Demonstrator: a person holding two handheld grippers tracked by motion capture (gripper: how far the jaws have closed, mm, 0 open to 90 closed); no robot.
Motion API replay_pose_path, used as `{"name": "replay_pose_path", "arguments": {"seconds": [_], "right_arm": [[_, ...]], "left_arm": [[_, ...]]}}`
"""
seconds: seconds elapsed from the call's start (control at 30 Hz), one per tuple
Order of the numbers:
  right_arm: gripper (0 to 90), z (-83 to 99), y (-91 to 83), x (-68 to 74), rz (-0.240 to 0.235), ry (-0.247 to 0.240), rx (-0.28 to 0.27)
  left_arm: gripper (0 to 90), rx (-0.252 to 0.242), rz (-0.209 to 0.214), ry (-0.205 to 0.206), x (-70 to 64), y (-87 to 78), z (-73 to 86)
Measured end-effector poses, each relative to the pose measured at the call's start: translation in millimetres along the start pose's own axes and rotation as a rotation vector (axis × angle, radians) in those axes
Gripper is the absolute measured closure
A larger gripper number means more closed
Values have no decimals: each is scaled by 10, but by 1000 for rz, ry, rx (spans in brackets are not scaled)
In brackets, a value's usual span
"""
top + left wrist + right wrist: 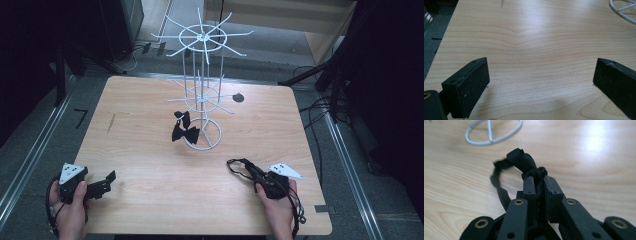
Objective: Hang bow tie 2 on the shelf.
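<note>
A white wire rack (202, 75) with hook arms stands on the wooden table (150, 170), its ring base (216, 141) just beyond the middle. A black bow tie (184, 131) hangs from a low hook. At the front right, my right gripper (257, 172) is shut on a second black bow tie (521, 160), whose strap (239, 164) loops out onto the wood. In the right gripper view the jaws (538, 181) pinch the fabric, with the ring base (492, 141) beyond. My left gripper (107, 181) rests at the front left corner, open (541, 72) over bare wood.
A dark round hole (238, 97) sits in the table behind the rack, and a thin dark mark (110, 123) lies at the left. Black stands and cables (320, 107) flank the table on the floor. The rack's ring edge (621, 12) lies far ahead of the left jaws.
</note>
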State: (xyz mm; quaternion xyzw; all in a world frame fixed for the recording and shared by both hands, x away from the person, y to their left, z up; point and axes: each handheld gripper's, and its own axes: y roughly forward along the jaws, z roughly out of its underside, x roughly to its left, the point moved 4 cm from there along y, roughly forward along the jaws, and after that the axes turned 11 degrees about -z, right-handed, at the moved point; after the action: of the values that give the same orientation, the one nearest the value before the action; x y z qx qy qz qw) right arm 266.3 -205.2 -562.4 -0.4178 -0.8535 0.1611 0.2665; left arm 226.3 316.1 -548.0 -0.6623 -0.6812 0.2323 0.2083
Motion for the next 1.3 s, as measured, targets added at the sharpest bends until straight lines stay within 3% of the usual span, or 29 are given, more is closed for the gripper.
{"name": "replay_pose_path", "arguments": {"seconds": [0.2,0.4,0.67,1.3], "right_arm": [[817,-154,-110,118,-15,-45,-92],[816,-300,-218,226,-27,-81,-144],[816,-435,-282,341,-35,-121,-184],[814,-764,-343,531,-60,-161,-276]], "left_arm": [[10,-2,0,3,-1,1,0],[10,-2,-1,2,-1,3,0],[10,1,-3,-3,3,1,0],[10,4,2,-6,9,3,-1]]}}
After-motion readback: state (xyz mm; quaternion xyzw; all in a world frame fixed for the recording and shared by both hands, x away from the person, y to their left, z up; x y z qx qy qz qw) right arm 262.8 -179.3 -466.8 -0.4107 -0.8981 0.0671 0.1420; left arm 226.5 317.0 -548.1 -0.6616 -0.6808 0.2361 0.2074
